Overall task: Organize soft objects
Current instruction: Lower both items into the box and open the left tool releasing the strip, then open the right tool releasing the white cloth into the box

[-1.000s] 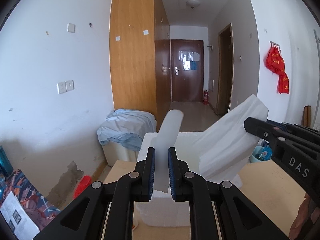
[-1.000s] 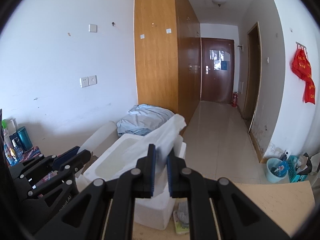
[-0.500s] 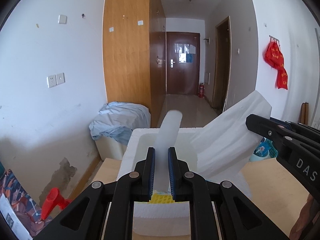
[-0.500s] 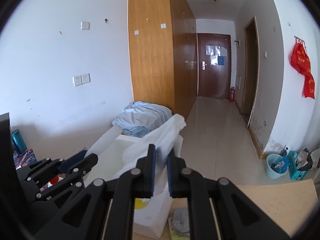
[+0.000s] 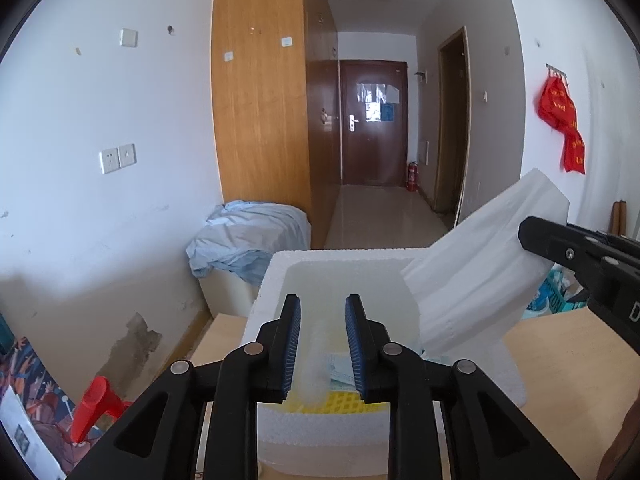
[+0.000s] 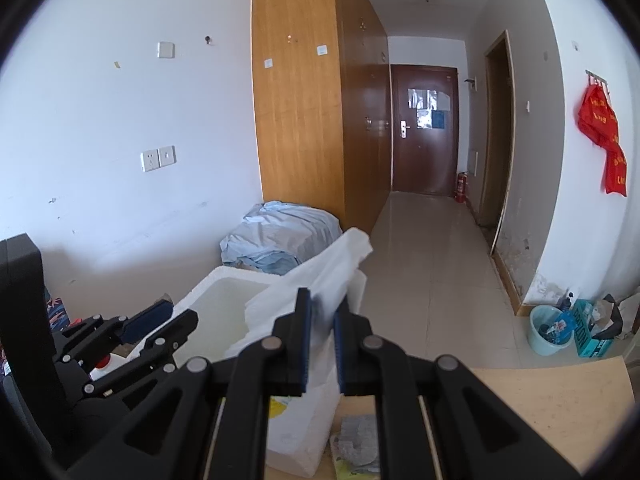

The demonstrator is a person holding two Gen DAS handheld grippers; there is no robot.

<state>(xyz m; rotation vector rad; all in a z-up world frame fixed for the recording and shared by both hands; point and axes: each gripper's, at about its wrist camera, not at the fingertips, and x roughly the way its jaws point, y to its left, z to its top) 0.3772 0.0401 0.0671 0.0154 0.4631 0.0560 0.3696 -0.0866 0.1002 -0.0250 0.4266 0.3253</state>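
Note:
A white foam box stands on the wooden table. My left gripper is open above the box's near side. A translucent white foam roll, blurred, lies below between its fingers, over a yellow mesh piece inside the box. My right gripper is shut on a folded white foam sheet, held tilted over the box's right rim; the sheet also shows in the left wrist view. The box appears in the right wrist view too.
A light blue cloth pile lies on a white container beyond the table. A red object and printed papers sit low left. A grey item lies on the table by the box. A blue bin stands on the floor right.
My left gripper has opened and let go of the foam roll, which has dropped into the box. Both grippers have come lower over the box. The right gripper still holds the sheet.

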